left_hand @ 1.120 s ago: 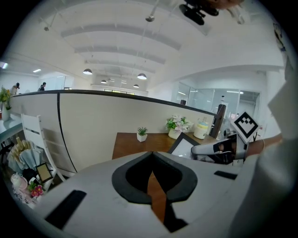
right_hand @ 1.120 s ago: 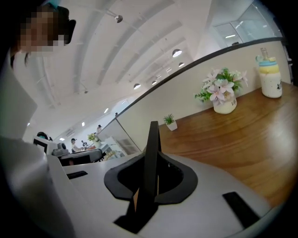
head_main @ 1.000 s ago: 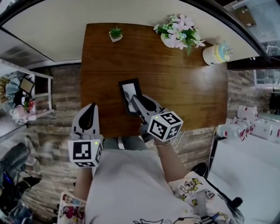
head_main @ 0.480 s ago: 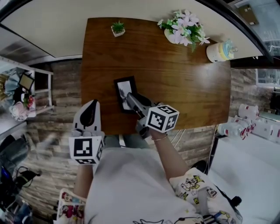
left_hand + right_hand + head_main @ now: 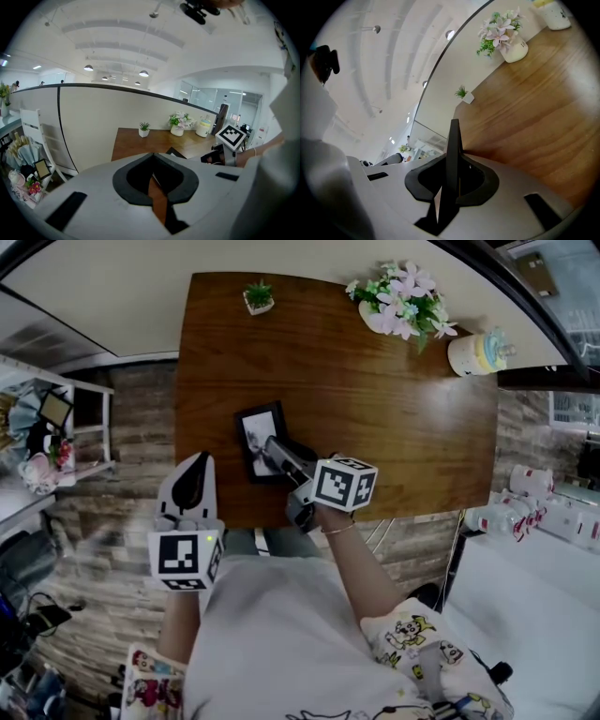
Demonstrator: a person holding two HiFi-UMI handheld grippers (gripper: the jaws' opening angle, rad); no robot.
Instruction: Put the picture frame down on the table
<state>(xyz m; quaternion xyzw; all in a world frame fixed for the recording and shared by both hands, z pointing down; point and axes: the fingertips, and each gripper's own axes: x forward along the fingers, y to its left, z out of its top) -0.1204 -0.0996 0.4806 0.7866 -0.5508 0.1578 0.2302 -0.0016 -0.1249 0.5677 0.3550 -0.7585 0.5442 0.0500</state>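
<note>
The picture frame [image 5: 257,441], black-rimmed with a pale picture, is over the near left part of the wooden table [image 5: 394,418], its face turned up toward the head view. My right gripper [image 5: 273,452] is shut on the frame's near right side. In the right gripper view the frame [image 5: 453,133] stands edge-on between the jaws of the right gripper [image 5: 453,157]; whether it touches the wood I cannot tell. My left gripper [image 5: 193,471] hangs off the table's near left corner, shut and holding nothing. In its own view the left gripper [image 5: 153,158] shows no object between its jaws.
Along the table's far edge stand a small potted plant [image 5: 259,294], a white vase of pink flowers [image 5: 398,302] and a yellow-and-white lidded jar [image 5: 476,352]. A white shelf with clutter [image 5: 52,432] stands left of the table. White bundles [image 5: 539,507] lie at the right.
My right gripper has sunk toward the table with the frame and rolled, so the picture's face shows more fully. The left gripper has stayed where it was.
</note>
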